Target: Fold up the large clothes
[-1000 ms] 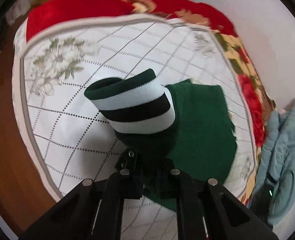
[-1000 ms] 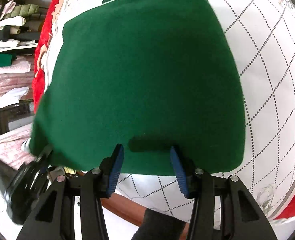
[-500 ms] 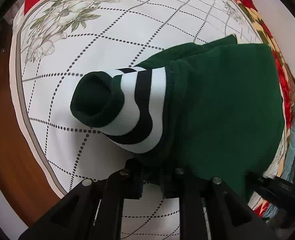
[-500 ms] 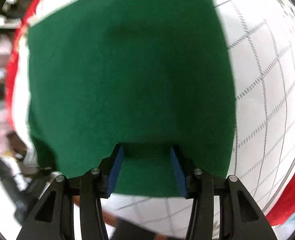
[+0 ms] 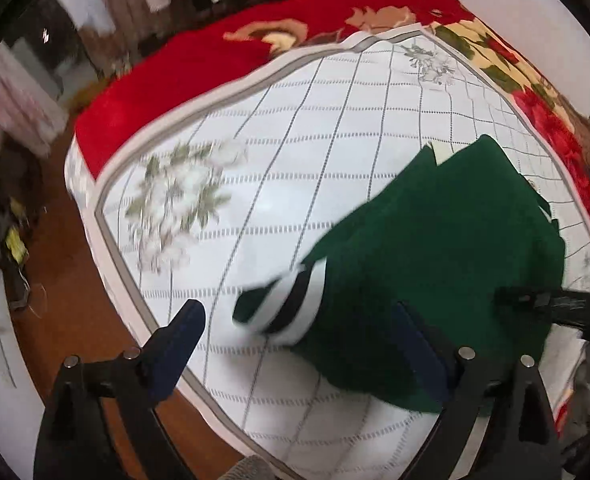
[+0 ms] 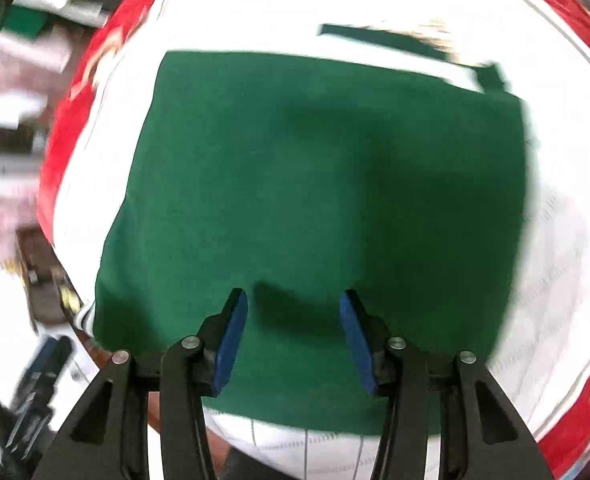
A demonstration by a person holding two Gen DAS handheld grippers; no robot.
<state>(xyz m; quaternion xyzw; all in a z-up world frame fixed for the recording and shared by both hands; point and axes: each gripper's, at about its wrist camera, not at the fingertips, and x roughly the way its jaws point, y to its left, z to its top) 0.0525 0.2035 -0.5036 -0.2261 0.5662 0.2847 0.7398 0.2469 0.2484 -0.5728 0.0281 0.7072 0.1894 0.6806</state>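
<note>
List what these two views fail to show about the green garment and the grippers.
- Green garment: its far collar edge is smeared by motion blur in the right wrist view.
- Striped cuff: blurred in the left wrist view; whether it lies flat is unclear.
- Garment's near edge: hidden behind the open left gripper.
- Open right gripper: contact with the cloth cannot be told.
</note>
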